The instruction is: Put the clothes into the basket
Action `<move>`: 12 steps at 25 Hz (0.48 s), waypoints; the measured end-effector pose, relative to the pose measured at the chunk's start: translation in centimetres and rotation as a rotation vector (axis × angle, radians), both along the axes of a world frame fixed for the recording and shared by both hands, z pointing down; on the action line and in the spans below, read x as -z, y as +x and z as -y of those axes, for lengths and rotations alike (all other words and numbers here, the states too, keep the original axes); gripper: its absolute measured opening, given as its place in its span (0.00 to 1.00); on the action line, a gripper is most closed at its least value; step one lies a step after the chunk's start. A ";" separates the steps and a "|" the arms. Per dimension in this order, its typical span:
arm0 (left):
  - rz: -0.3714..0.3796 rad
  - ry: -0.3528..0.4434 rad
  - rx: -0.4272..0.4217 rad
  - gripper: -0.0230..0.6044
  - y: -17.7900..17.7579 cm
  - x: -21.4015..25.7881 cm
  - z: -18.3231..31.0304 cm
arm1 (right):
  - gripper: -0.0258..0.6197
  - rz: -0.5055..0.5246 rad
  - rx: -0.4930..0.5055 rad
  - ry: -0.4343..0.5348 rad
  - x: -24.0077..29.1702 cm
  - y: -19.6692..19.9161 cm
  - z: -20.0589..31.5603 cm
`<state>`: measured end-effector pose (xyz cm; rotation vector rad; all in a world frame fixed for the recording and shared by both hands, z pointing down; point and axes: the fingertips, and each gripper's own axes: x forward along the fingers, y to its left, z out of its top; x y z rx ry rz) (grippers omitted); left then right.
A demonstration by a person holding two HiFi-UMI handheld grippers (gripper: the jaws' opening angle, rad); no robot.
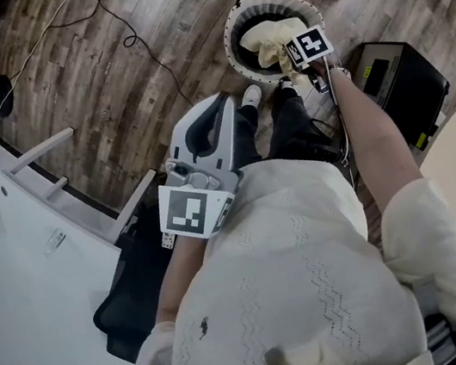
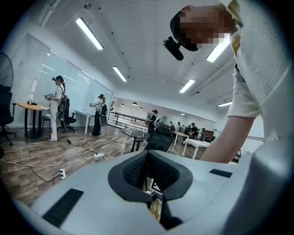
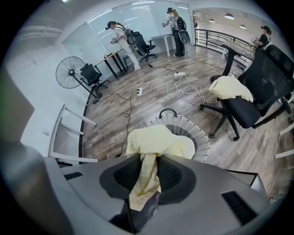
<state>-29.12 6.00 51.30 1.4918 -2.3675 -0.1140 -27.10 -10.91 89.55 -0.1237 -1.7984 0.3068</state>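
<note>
Held garment (image 3: 156, 140) over basket (image 3: 205, 148), 12 o'clock; unreleased.
Pinched in right gripper (image 3: 146, 176); left gripper (image 2: 148, 172) closed, empty; chair garment (image 3: 229, 87) pending.

Over the basket (image 1: 231, 41) the right gripper (image 1: 289, 60) is hovering, its jaws touching the yellow cloth (image 1: 264, 38) lying inside. The left gripper (image 1: 222, 108) is hanging close to the person's body.

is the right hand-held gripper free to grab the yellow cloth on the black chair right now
Probably not yet: the right hand-held gripper is shut on another yellow cloth hanging over the basket, and the chair stands beyond it.
</note>
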 end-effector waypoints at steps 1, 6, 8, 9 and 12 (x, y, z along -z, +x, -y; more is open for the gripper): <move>-0.005 0.000 0.009 0.07 -0.1 -0.1 0.0 | 0.20 -0.002 0.009 -0.005 -0.2 -0.2 -0.1; 0.009 -0.013 0.044 0.07 -1.2 -0.4 0.1 | 0.20 -0.017 0.042 -0.021 -1.3 -1.7 -0.8; 0.005 -0.017 0.059 0.07 -1.4 -0.6 -0.2 | 0.19 -0.024 0.050 -0.021 -1.7 -1.9 -1.0; 0.003 -0.019 0.066 0.07 -1.5 -0.7 -0.4 | 0.18 -0.024 0.050 -0.019 -1.9 -2.0 -1.2; -0.001 -0.027 0.083 0.07 -2.0 -1.2 -0.8 | 0.12 -0.017 0.034 -0.022 -2.1 -3.0 -1.4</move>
